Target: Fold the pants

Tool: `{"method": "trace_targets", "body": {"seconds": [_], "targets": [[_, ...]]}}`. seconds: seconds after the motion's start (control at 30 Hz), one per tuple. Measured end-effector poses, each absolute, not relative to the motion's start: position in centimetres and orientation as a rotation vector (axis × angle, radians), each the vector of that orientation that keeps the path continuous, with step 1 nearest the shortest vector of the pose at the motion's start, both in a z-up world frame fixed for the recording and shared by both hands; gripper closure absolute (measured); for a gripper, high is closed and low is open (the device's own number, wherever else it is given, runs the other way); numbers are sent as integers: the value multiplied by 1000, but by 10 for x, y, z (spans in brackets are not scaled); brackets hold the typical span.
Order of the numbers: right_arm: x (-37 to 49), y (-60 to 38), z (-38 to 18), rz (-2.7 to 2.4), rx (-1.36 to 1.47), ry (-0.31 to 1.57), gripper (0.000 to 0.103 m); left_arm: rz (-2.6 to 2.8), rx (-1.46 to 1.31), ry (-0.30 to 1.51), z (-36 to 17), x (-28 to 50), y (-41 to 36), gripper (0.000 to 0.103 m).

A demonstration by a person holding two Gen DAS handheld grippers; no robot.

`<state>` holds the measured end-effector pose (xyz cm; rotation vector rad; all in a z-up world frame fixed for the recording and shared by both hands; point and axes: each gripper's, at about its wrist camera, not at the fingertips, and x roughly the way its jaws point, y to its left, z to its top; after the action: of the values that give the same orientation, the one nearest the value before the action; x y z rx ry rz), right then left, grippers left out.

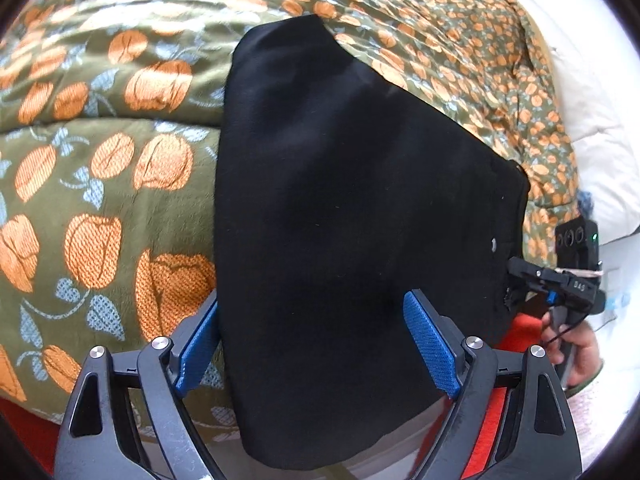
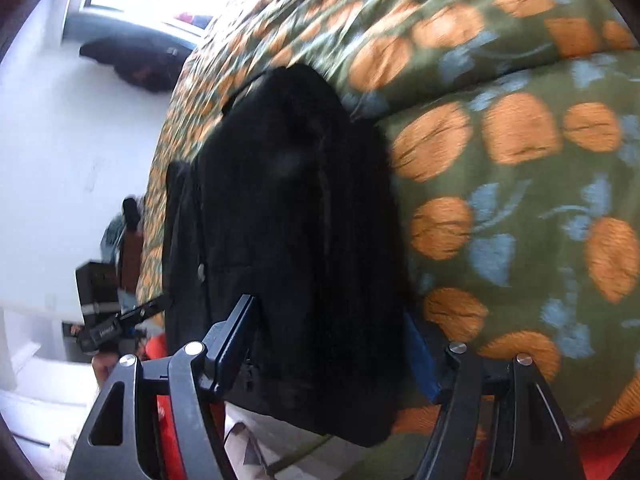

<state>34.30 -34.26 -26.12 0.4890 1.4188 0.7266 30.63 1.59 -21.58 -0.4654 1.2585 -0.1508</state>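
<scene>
The black pants [image 1: 352,208] lie folded lengthwise on a flowered bedspread [image 1: 120,184], and their near end hangs over the bed's edge. My left gripper [image 1: 316,344] is open and straddles that end: one blue pad sits beside the left edge, the other over the cloth. In the right wrist view the pants [image 2: 288,208] fill the gap of my right gripper [image 2: 328,352]. It stands open, and the cloth partly hides its right pad. A hand holds the right gripper [image 1: 516,284] at the pants' right edge. The left gripper [image 2: 156,306] shows at the left edge.
The olive bedspread with orange flowers [image 2: 520,200] bulges in a ridge behind the pants. A white pillow [image 1: 592,140] lies at the far right of the bed. Red cloth [image 1: 492,420] shows below the bed's edge. A dark bag [image 2: 132,64] sits by the white wall under a window.
</scene>
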Motion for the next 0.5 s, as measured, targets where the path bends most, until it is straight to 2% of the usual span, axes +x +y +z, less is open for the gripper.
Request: {"method": "trace_targets", "body": {"seconds": [0.07,0.1,0.13,0.17,0.27,0.5], "targets": [[339,-334,-257,740,424,1415,48,-108,-380,1243,-211,302,8,56],[335,-329,-249,739,364,1394,52,-108,-376,1235,-208,300,8,64],[330,-323,-240,737,302,1369,59,-114,-380,1222,-203,298,8,79],[322,-317,-228,729,224,1337,63,-128,-389,1210,-194,295,8,82],[296,-296,-193,721,57,1238,68,-145,-353,1164,-172,288,5,84],[276,-261,-132,790,-9,1086,72,-197,-344,1049,-121,289,8,85]]}}
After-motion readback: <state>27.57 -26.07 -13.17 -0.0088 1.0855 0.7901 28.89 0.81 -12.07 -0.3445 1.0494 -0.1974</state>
